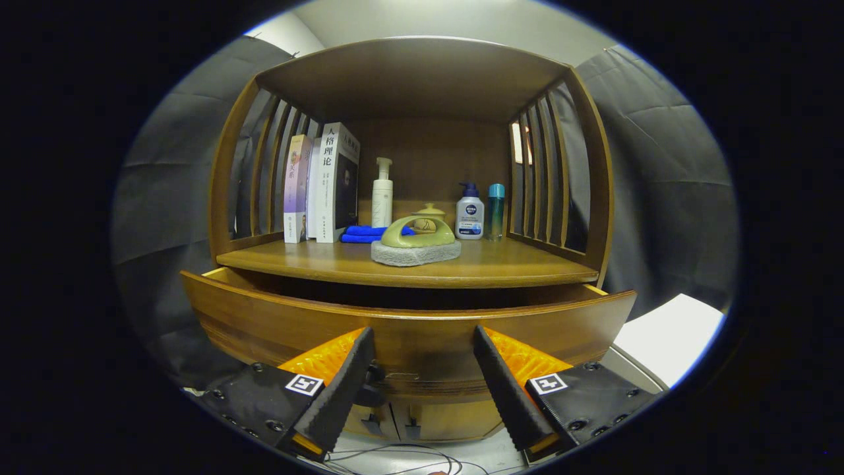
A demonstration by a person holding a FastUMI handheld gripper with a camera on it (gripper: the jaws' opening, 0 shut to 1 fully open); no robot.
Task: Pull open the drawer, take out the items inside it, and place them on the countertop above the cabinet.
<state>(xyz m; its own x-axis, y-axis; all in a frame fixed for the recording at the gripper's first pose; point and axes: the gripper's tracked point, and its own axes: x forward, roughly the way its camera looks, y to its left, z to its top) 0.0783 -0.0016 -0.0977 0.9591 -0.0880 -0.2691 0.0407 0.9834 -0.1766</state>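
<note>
Facing a curved brown wooden cabinet (593, 198), the handheld two-finger gripper (422, 349) is hovering with its fingers spread wide and gripping nothing; the long curved wooden drawer front (409, 316) is lying straight ahead of the fingers, its long axis running crosswise to them, and it is standing partly pulled out below the countertop (316, 262); a dark gap is showing behind its top edge, but the drawer's inside is hidden at this angle, so its contents cannot be told; a small dark knob (371, 394) is peeking out just beside the left finger, low on the front. Sitting on the countertop beyond are a grey scrubbing pad with an olive-green arched handle (415, 243), a folded blue cloth (364, 233), upright books (323, 185), a white pump bottle (382, 194), a white bottle with a dark blue pump (469, 214) and a slim teal bottle (495, 210); reaching in likely calls for rising over the drawer's front edge first; the overhanging countertop is crowding that path.
</note>
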